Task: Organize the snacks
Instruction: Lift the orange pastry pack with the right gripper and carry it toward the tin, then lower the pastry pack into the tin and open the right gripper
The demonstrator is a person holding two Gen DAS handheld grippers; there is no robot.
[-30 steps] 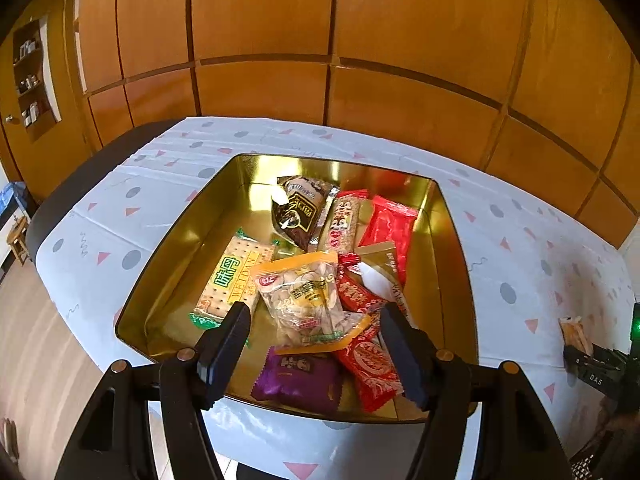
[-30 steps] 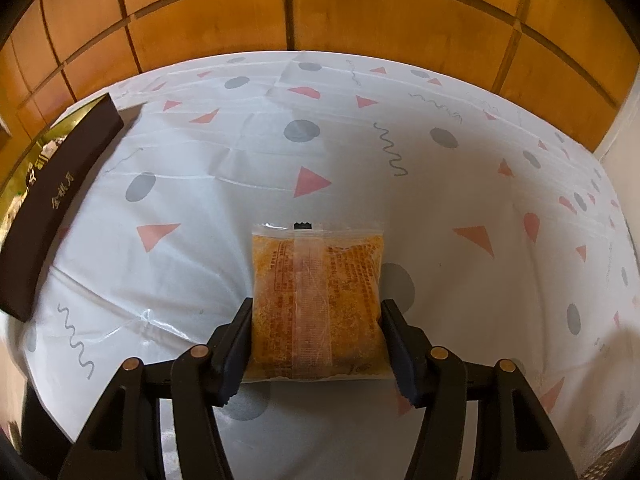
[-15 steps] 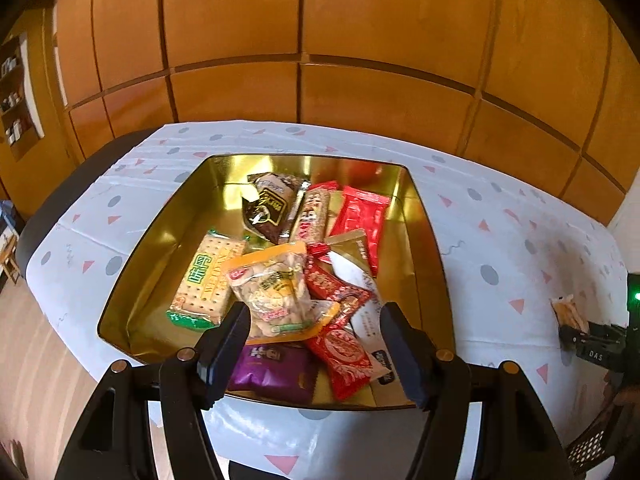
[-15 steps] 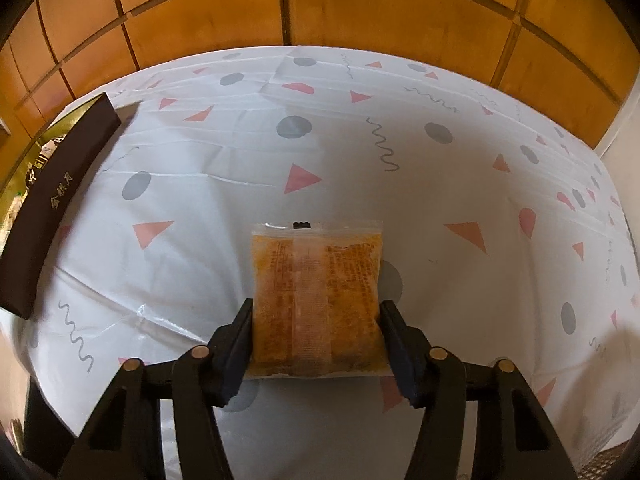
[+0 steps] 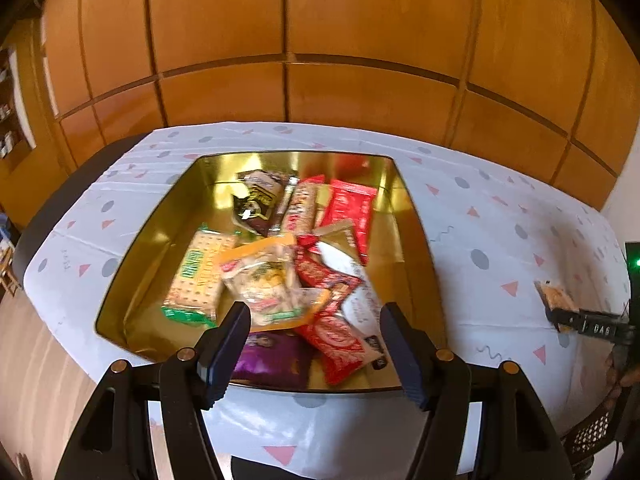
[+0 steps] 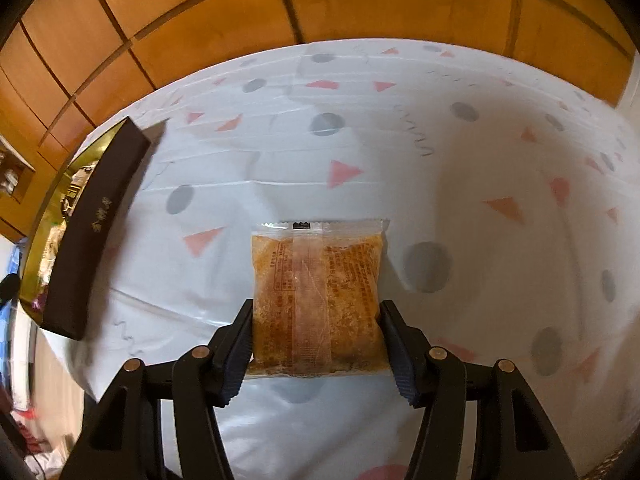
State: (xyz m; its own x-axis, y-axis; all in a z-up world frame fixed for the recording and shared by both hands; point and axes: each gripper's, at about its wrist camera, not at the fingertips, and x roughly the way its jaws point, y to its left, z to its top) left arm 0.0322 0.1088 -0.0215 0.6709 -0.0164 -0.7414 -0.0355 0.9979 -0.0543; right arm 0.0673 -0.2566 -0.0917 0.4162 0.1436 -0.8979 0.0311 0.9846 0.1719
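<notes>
A gold tin box on the table holds several snack packets, among them a green cracker pack, an orange-edged pack and red bars. My left gripper is open and empty above the box's near edge. My right gripper is shut on a clear packet of orange-brown snack and holds it above the tablecloth. That packet also shows in the left wrist view, far right. The box shows at the left of the right wrist view.
The table has a white cloth with pink triangles and grey dots. The box's dark brown outer wall faces the right gripper. Wooden wall panels stand behind the table. The floor lies beyond the table's left edge.
The right gripper has lifted the orange-brown packet off the cloth and turned a little toward the box. The left gripper has drawn back and swung slightly left; the box looks smaller.
</notes>
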